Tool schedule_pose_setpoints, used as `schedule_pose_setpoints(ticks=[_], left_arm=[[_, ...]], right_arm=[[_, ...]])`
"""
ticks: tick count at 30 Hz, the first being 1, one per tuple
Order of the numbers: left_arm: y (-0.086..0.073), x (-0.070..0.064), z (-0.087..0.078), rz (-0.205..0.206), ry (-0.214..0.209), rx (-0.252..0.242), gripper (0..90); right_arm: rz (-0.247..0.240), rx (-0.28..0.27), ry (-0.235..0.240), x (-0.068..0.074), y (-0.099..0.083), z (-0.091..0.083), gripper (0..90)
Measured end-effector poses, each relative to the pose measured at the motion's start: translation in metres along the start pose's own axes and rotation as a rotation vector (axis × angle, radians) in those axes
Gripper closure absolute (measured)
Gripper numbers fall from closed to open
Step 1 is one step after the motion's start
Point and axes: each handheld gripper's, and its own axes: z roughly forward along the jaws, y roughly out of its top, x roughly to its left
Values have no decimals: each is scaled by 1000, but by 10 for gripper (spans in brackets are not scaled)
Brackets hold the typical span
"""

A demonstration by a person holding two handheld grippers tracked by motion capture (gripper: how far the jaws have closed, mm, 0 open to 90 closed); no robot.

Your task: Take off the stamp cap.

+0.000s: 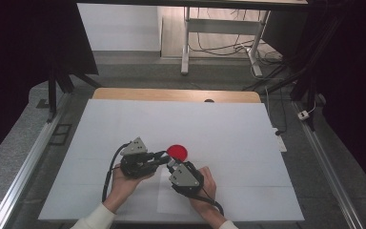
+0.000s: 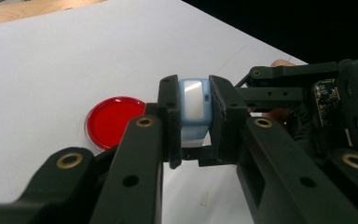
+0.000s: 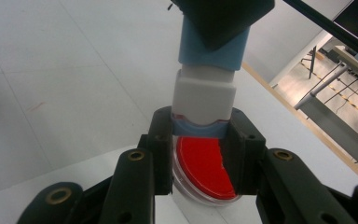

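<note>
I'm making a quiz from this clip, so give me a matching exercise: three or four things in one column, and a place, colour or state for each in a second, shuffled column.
Column one:
1. left gripper
2. right gripper
3. red dish
4. table cover

Column two:
A. white, spread flat over the table
B. lying on the cover just beyond the grippers
C. clamped on the blue end of the blue and white stamp-like piece
D. clamped on the white end of that piece

Pairs: 1-C, 2-D, 3-B, 4-A
</note>
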Motion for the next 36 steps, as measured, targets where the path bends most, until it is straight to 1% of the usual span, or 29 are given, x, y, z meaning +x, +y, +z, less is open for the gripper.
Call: schedule_pose_setpoints(ticks=[1, 2, 4, 5, 6, 7, 8, 9, 11, 14, 15, 16, 17, 23, 29, 31, 32, 36], left_arm=[[0, 0, 0, -1, -1, -1, 755], [0, 0, 0, -3, -2, -2, 755], [0, 0, 0, -6, -2, -6, 755], [0, 1, -2, -8, 6, -25, 756], [1, 1, -7, -2, 45, -49, 756], [2, 5, -12, -9, 52, -66, 756], [3, 8, -17, -23, 45, -74, 756], [3, 11, -20, -32, 40, -78, 756], [2, 13, -20, -37, 32, -66, 755], [1, 11, -15, -32, 12, -50, 755], [1, 10, -13, -30, 5, -48, 755], [0, 9, -12, -29, 0, -45, 755], [0, 8, -12, -26, -2, -42, 755], [-1, 9, -10, -33, -12, -37, 755], [-2, 9, -11, -30, -7, -37, 754], [-2, 9, -11, -28, -6, -36, 754], [-2, 9, -11, -28, -5, -36, 754], [-2, 9, -11, -29, -5, -36, 754]], right_arm=[[18, 0, 3, 0, 0, 0, 656], [18, 0, 3, 0, 0, 0, 656], [45, 0, 12, 0, 0, 0, 656], [65, 17, 10, 0, 0, 1, 656], [65, 17, 10, 0, 0, 1, 656], [63, 44, 7, -2, -7, 3, 656], [63, 44, 7, -2, -7, 3, 656], [45, 37, -9, -4, -9, 2, 656], [42, 34, -12, -5, -7, 1, 656], [39, 24, -11, -5, -5, 0, 655], [59, 17, -5, -7, -5, -1, 655], [59, 17, -5, -7, -5, -1, 655], [71, 18, -2, -8, -6, -1, 655], [99, 11, 9, -14, -9, -2, 653], [147, 18, 30, -23, -14, -5, 653], [159, 15, 37, -26, -17, -6, 652], [173, 14, 47, -30, -19, -8, 652], [181, 16, 53, -35, -24, -13, 652]])
